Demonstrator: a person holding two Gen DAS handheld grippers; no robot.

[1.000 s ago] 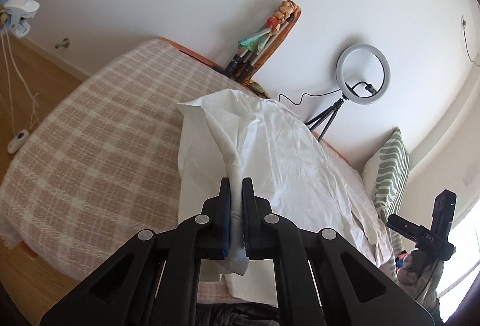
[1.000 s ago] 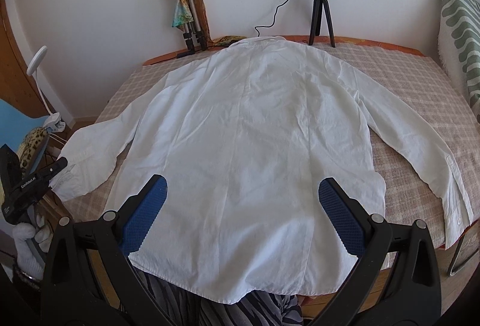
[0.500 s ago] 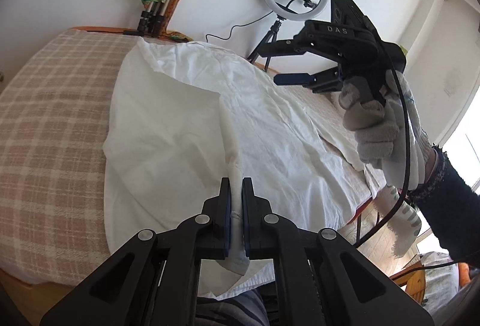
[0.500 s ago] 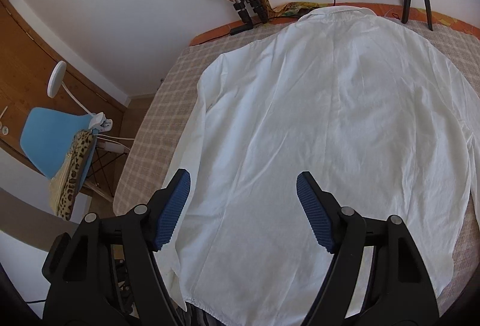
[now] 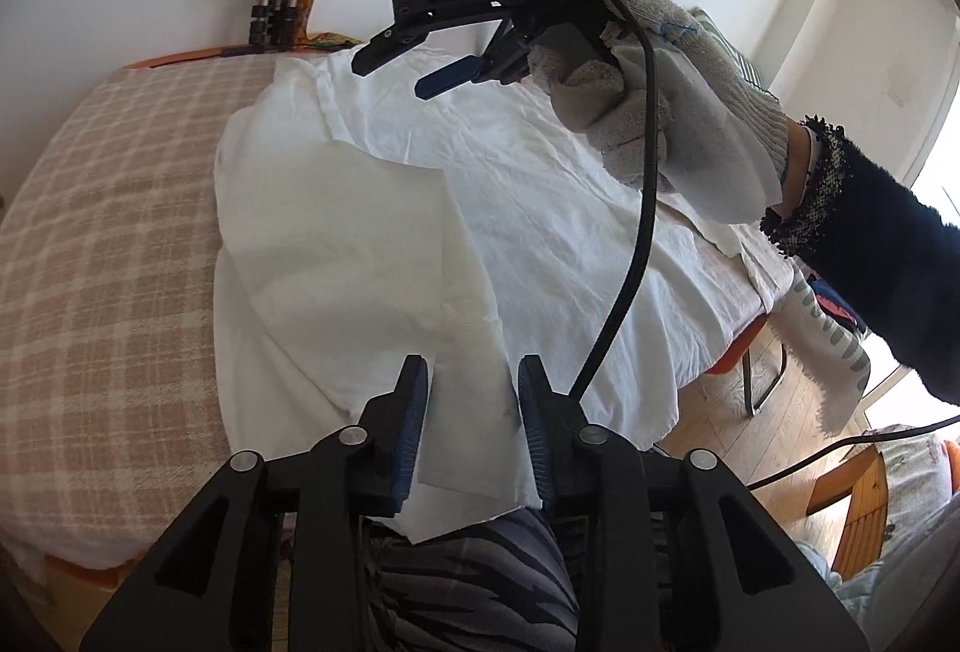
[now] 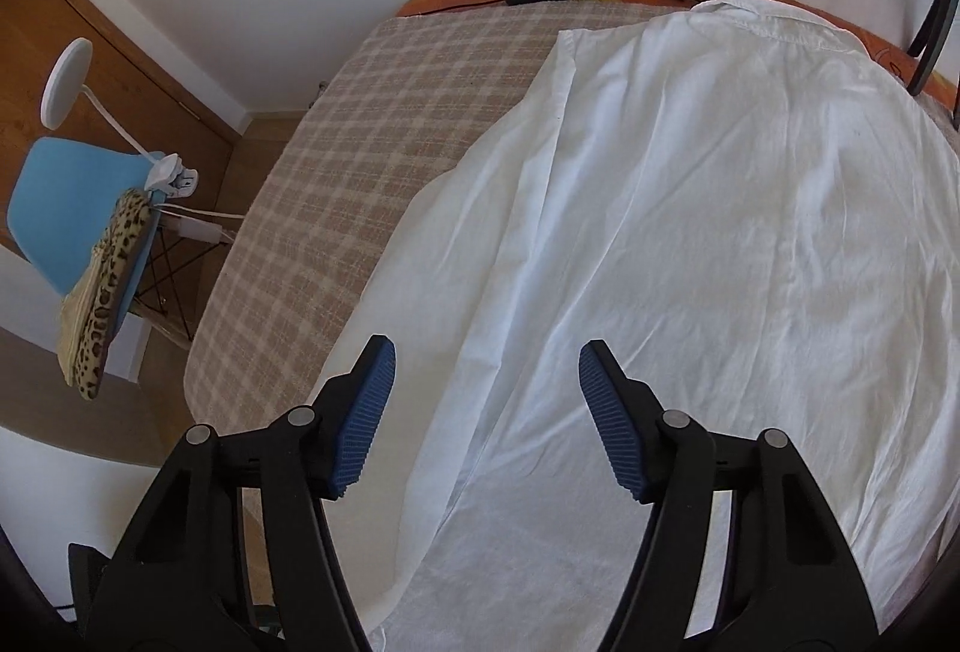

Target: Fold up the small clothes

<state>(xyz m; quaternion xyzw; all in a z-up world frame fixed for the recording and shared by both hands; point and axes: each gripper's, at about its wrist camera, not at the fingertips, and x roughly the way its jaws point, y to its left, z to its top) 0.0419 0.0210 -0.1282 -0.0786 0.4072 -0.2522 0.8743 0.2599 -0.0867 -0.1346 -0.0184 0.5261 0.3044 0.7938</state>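
The shirt (image 6: 750,262) is thin white cloth, soft and full of little wrinkles. Under it, the bed cover (image 6: 372,159) is a rougher woven cloth with tan and cream squares. Each gripper (image 5: 471,412) is matt black plastic with blue ribbed rubber pads (image 6: 366,412) and small shiny metal pins. The glove (image 5: 678,111) above the shirt is fuzzy knitted cloth. Left of the bed, the chair (image 6: 66,208) is smooth blue plastic.
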